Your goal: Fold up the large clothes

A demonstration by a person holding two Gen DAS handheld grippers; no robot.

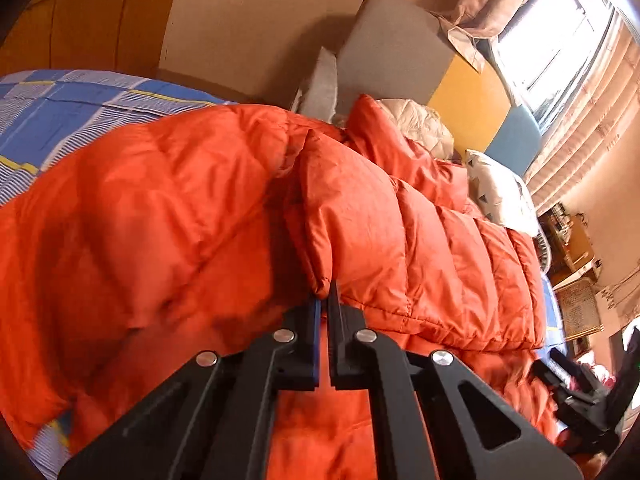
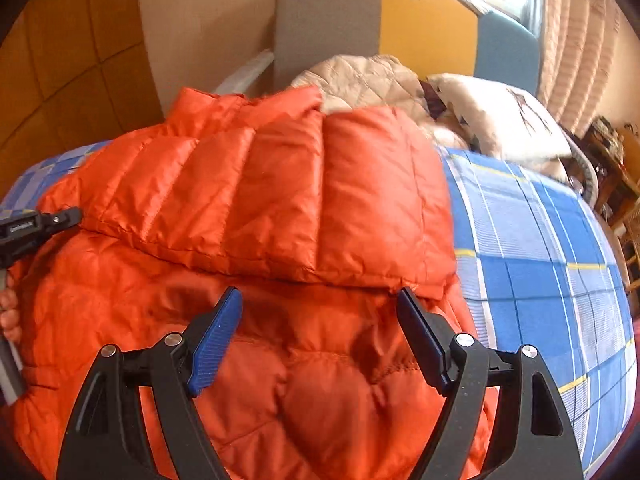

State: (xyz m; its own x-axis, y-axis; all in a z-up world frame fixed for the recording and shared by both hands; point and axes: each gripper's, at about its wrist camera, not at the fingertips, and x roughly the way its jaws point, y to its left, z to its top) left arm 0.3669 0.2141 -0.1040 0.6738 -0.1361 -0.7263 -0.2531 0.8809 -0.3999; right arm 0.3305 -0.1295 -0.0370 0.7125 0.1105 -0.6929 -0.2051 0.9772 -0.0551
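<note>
An orange quilted down jacket [image 1: 168, 216] lies spread on the bed; it also fills the right wrist view [image 2: 256, 216]. One sleeve [image 2: 240, 188] is folded across the body. My left gripper [image 1: 325, 292] is shut on the cuff end of the folded sleeve [image 1: 320, 280]. It shows at the left edge of the right wrist view [image 2: 68, 216]. My right gripper [image 2: 320, 308] is open and empty, just above the jacket body near the sleeve's shoulder end. It appears at the lower right of the left wrist view [image 1: 576, 384].
The bed has a blue checked sheet [image 2: 540, 264]. A beige quilted garment [image 2: 368, 76] and a white patterned pillow [image 2: 496, 120] lie at the head end. A grey, yellow and blue headboard [image 2: 428, 28] stands behind. Wooden furniture [image 2: 616, 168] is at the right.
</note>
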